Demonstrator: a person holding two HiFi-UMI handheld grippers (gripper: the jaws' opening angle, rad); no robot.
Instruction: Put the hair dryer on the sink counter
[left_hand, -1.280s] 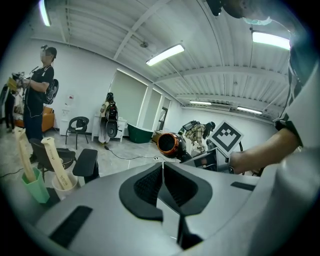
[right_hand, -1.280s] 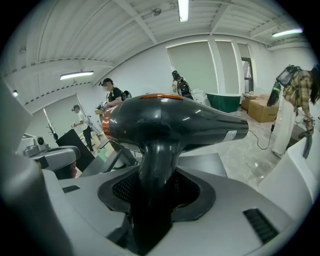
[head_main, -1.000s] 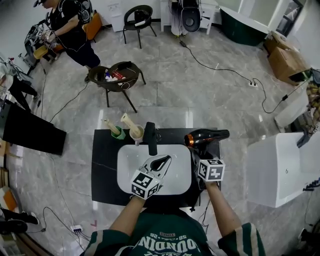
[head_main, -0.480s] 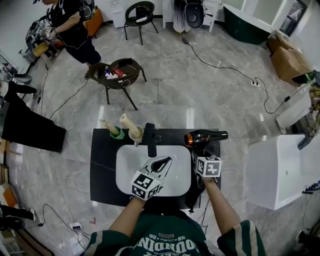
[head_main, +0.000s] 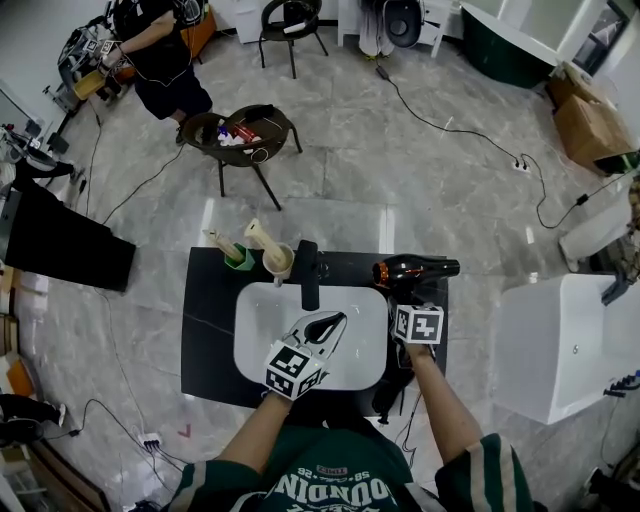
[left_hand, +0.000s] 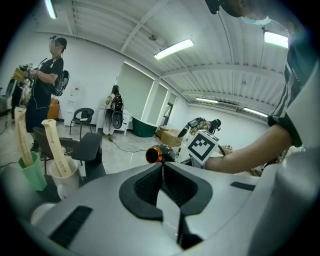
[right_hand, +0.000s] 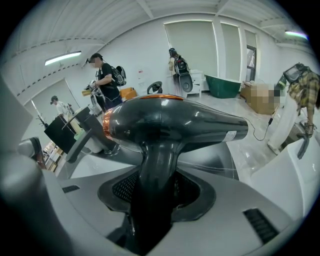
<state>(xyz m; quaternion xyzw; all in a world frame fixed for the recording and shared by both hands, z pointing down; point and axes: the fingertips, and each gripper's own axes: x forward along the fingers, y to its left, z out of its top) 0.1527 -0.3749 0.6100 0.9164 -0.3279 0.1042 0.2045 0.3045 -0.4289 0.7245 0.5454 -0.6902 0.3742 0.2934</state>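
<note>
Counter cups (head_main: 279, 266) each hold a wooden stick (head_main: 256, 237); right claw (right_hand: 155, 192) grips the hair dryer (head_main: 415, 270); left claw (left_hand: 162, 167) closed

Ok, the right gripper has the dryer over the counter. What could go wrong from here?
1. The counter strip right of the basin looks narrow: the dryer could end up overhanging an edge and slide off or into the basin.
2. The right gripper clamps only the handle, with the bulky body above, so it may tip or roll on release.
3. Its orange end faces the faucet; a swing left could knock it.
</note>
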